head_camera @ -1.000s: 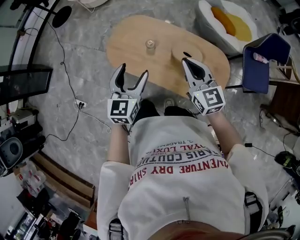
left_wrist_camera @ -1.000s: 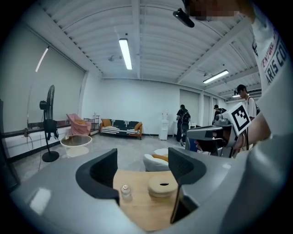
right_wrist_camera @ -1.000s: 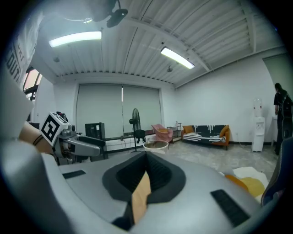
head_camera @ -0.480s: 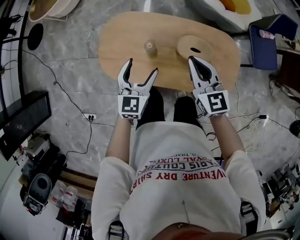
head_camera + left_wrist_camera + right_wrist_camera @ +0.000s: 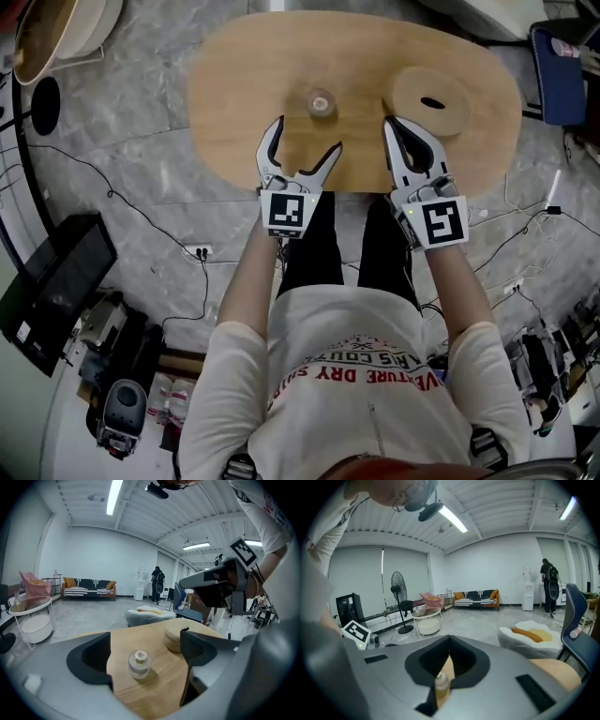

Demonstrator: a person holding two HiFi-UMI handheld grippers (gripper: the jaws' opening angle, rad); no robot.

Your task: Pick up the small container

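The small container (image 5: 321, 101), a clear little jar with a pale cap, stands upright on the oval wooden table (image 5: 234, 84). My left gripper (image 5: 305, 141) hovers over the table's near edge just short of the jar, its jaws opening wide. In the left gripper view the jar (image 5: 139, 663) stands ahead of the spread jaws of the left gripper (image 5: 145, 656), untouched. My right gripper (image 5: 392, 127) is shut, to the right of the jar and near a round wooden disc (image 5: 431, 101). Through the narrow slit of the right gripper (image 5: 445, 667) the jar (image 5: 442, 684) shows.
The round disc with a dark hole lies on the table's right half. A blue chair (image 5: 562, 66) stands at the far right, a beige basin (image 5: 66, 33) at the far left. Cables and a power strip (image 5: 199, 251) lie on the floor beside black equipment (image 5: 56, 281).
Both grippers have come forward over the table's near edge, closer to the jar. The left jaws have spread wider. The right jaws have stayed together.
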